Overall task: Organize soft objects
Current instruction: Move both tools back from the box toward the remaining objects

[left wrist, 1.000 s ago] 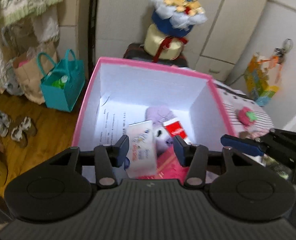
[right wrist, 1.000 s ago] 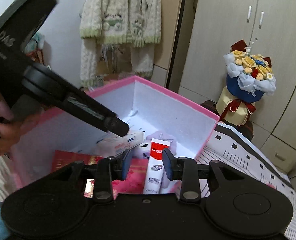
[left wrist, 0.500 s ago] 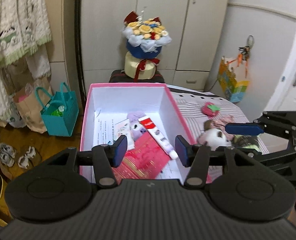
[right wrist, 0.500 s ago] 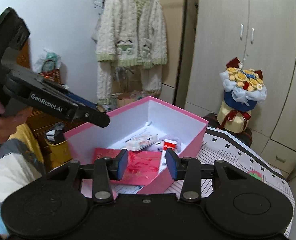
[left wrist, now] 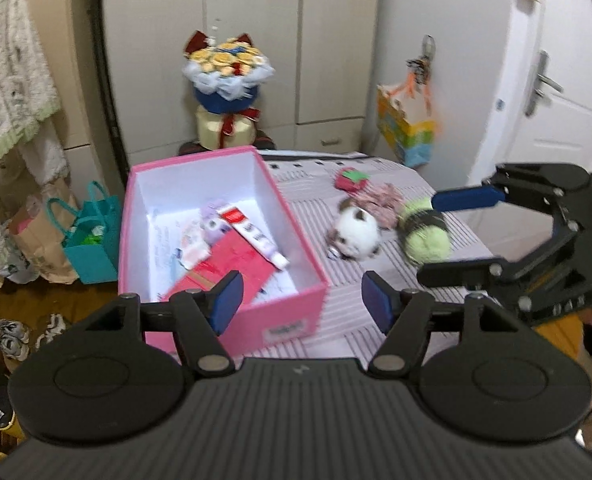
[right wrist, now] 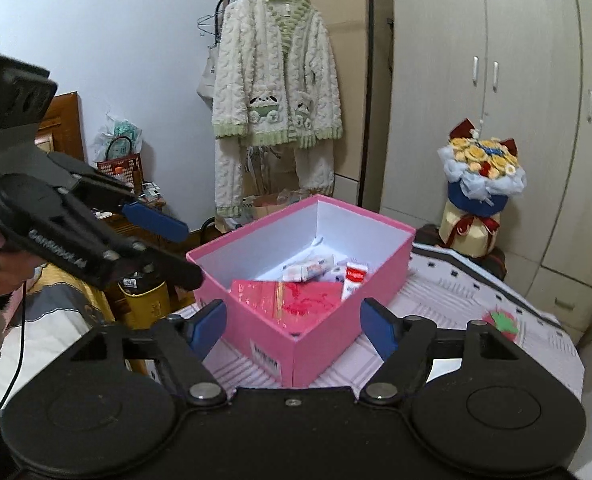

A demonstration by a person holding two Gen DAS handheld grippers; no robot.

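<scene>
A pink box [left wrist: 240, 312] [right wrist: 308, 340] stands on the striped bed [left wrist: 336, 312], holding a toothpaste tube [left wrist: 256, 236], a red packet [left wrist: 232, 264] and a purple plush [left wrist: 212, 216]. To its right lie a white-and-brown plush [left wrist: 356, 232], a pink knit item [left wrist: 376, 200], a green striped plush [left wrist: 426, 236] and a red strawberry toy [left wrist: 350, 179] [right wrist: 500, 320]. My left gripper [left wrist: 298, 300] is open and empty above the box's near corner. My right gripper [right wrist: 292, 320] is open and empty, back from the box; it shows in the left wrist view [left wrist: 456, 232] beside the green plush.
A flower bouquet [left wrist: 226, 92] [right wrist: 480, 192] stands behind the bed by the wardrobe. A teal bag [left wrist: 92, 236] and paper bag [left wrist: 40, 240] sit on the floor left of the box. A fleece robe [right wrist: 276, 100] hangs on a rack. Shoes [left wrist: 12, 336] lie on the floor.
Both grippers have pulled back and up out of the box and opened wider. The left view has swung right, so the plush toys on the bed show.
</scene>
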